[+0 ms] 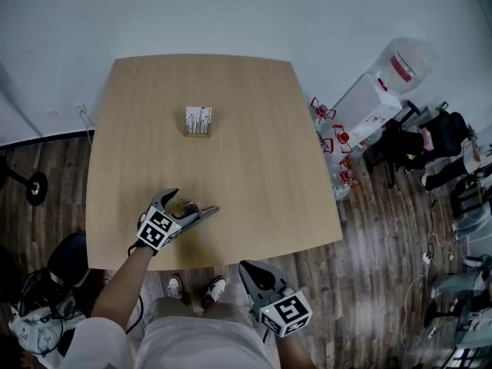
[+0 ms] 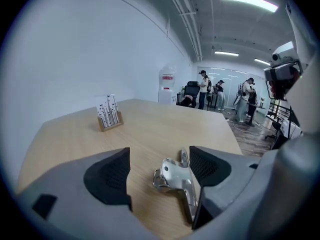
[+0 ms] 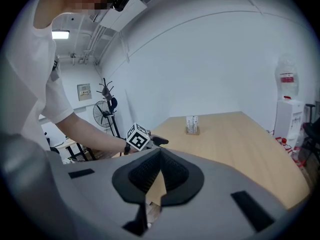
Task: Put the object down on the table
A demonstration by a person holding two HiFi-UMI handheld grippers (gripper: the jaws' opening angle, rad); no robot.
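Lengthwise, the metal clip point(image 2: 175, 180) parallels the left hand-held gripper point(image 2: 159, 155).

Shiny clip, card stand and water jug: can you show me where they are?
shiny clip point(image 2: 175, 176), left gripper view, on its silver middle.
card stand point(image 1: 198, 120), head view, on the white cards.
water jug point(image 1: 411, 56), head view, on its round side.

A square wooden table point(image 1: 254, 206) stands on dark plank floor point(image 1: 369, 244) by a white wall point(image 1: 231, 14).
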